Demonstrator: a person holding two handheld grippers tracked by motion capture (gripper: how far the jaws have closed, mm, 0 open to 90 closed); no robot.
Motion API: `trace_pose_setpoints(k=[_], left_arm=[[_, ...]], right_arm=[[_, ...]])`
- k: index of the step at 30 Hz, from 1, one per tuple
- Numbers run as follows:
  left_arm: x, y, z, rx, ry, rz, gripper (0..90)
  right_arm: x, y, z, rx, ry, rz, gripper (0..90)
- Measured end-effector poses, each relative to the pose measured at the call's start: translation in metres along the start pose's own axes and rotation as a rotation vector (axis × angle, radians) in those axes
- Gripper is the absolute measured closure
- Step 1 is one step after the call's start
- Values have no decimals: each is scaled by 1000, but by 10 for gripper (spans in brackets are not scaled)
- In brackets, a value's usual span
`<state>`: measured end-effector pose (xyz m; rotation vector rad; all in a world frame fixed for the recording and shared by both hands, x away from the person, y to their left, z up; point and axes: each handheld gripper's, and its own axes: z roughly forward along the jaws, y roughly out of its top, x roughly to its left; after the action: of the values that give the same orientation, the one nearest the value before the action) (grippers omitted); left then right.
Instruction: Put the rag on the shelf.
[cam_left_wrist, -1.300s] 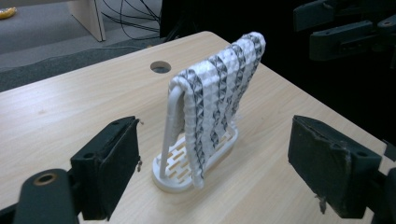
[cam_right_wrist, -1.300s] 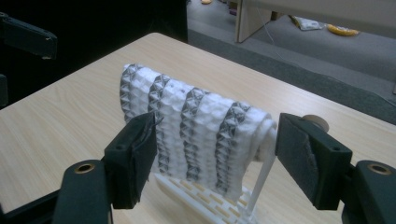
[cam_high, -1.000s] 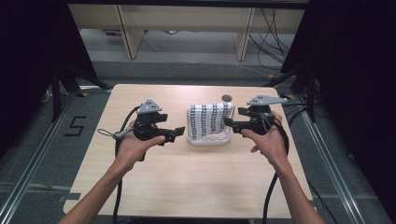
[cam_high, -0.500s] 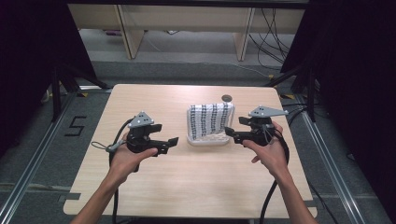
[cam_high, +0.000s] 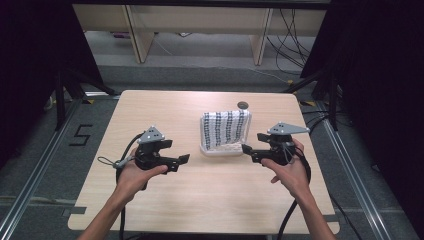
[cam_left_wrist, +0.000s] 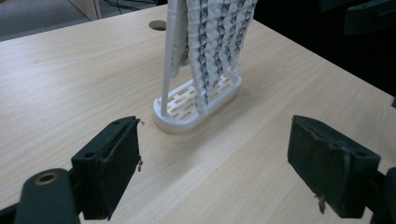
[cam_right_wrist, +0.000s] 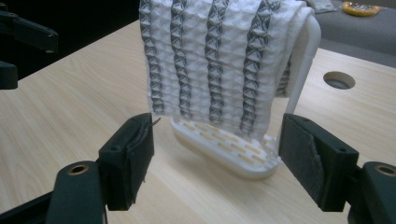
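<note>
1. My left gripper (cam_high: 184, 159) hovers at seven o'clock on the table (cam_high: 150, 110), jaws spread wide, gripping nothing.
2. My right gripper (cam_high: 246, 148) sits at four o'clock, equally wide, empty.
3. Between them, a striped towel (cam_high: 225, 129) drapes over its white rack (cam_left_wrist: 196, 109).

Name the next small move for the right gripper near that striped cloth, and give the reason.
Probably ease the right gripper forward toward the striped cloth draped over the white rack. Its fingers are spread open and empty, the cloth hangs just ahead of them, and the left gripper sits farther off.
</note>
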<state>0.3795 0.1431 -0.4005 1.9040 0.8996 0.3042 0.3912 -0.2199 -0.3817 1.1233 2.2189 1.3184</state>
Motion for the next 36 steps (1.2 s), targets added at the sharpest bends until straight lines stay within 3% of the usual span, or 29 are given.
trace_pose_setpoints(k=[1,3,8,13,16,17,21,22,25,29,30,35,36], left_arm=[[-1,-2,1,4,3,4,162],[-2,-5,1,11,6,7,162],[-6,-14,1,16,3,21,162],[-8,-24,-3,23,1,36,162],[-9,-31,-3,34,-5,47,162],[-10,-34,-3,40,-1,43,162],[-12,-43,-1,52,-9,40,162],[-12,-45,0,62,-12,50,162],[-12,-50,1,62,-21,42,162],[-12,-57,1,84,-16,53,162],[-14,-58,2,66,-15,30,162],[-16,-65,-1,80,-35,51,162],[-18,-66,-1,64,-26,31,162]], right_arm=[[1,-2,-2,9,1,16,278],[2,-5,-2,5,3,-2,278],[9,-16,-2,14,8,9,278],[13,-25,-2,27,5,-44,276],[17,-32,-1,48,14,-21,276],[16,-34,0,43,12,-41,276],[19,-42,2,54,12,-42,274],[22,-44,2,65,18,-20,273],[23,-51,3,68,18,-42,272],[25,-65,1,90,40,-15,270],[25,-69,1,93,50,-22,270],[27,-83,-3,121,51,-13,264],[29,-85,-3,118,59,-4,262]])
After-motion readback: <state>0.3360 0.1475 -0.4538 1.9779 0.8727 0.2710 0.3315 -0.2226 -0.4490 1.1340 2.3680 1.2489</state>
